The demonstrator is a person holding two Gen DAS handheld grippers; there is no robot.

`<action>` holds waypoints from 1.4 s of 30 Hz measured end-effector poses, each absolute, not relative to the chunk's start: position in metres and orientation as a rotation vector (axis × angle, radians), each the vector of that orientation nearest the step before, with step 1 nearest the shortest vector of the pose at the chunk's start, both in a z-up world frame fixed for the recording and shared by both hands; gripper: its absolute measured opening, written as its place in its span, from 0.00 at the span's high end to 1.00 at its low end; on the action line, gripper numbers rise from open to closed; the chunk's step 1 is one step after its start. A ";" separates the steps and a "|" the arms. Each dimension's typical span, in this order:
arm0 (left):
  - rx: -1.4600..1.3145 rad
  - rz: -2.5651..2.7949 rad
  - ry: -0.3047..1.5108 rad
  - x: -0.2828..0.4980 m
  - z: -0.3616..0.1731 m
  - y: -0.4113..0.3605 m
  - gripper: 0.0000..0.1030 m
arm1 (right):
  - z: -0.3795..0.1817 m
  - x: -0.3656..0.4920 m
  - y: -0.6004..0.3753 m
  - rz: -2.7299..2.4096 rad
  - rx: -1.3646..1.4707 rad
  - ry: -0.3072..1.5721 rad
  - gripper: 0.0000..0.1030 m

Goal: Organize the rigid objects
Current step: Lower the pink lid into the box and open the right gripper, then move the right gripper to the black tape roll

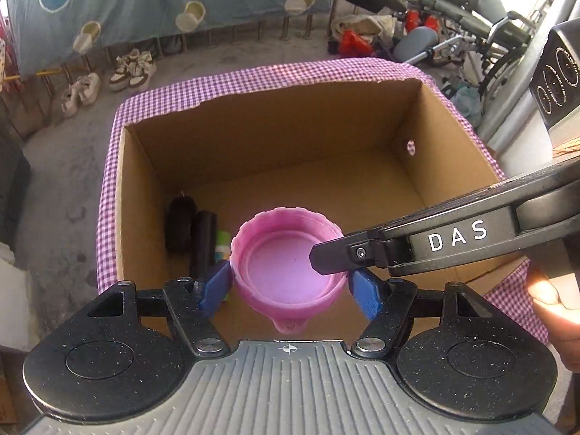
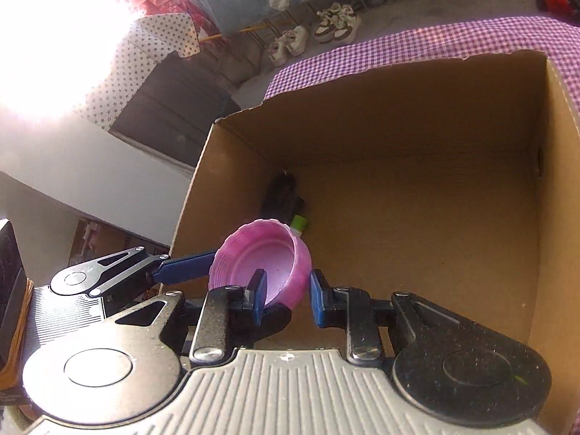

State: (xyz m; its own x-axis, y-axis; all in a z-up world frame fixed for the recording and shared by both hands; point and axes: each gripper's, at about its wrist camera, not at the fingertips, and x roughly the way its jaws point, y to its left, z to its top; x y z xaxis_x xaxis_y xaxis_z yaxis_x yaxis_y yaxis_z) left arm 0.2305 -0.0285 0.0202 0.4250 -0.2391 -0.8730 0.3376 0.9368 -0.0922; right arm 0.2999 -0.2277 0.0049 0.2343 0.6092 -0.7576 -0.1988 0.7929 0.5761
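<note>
1. Pink ribbed plastic cup, shallow, small tab at its near base, is held above the open brown cardboard box, mouth facing the cams.
2. Left gripper: blue pads press the cup's outer wall on opp. sides, so it is clamped across its full width.
3. Right gripper: one blue pad sits inside the cup, the other outside; fingers nearly together, pinching the cup's wall/rim.
4. In left wrist view the right gripper's black finger comes in from the right, tip inside the cup.
5. Box stands on a purple-white checked cloth.
6. On the box floor, left near corner: two dark cylindrical items side by side + a green-capped tube just beside them; can't tell what they are.
</note>
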 end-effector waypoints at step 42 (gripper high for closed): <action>-0.109 -0.367 0.883 0.117 0.077 0.021 0.13 | 0.076 0.144 -0.304 0.694 0.594 0.874 0.49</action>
State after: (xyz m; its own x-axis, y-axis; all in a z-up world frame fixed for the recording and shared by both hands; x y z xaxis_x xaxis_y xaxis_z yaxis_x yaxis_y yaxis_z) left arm 0.1171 0.0210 0.0767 0.5768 -0.3575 -0.7345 0.2683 0.9322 -0.2430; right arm 0.1437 -0.3037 0.0762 0.4563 0.7499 -0.4790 -0.2967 0.6358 0.7126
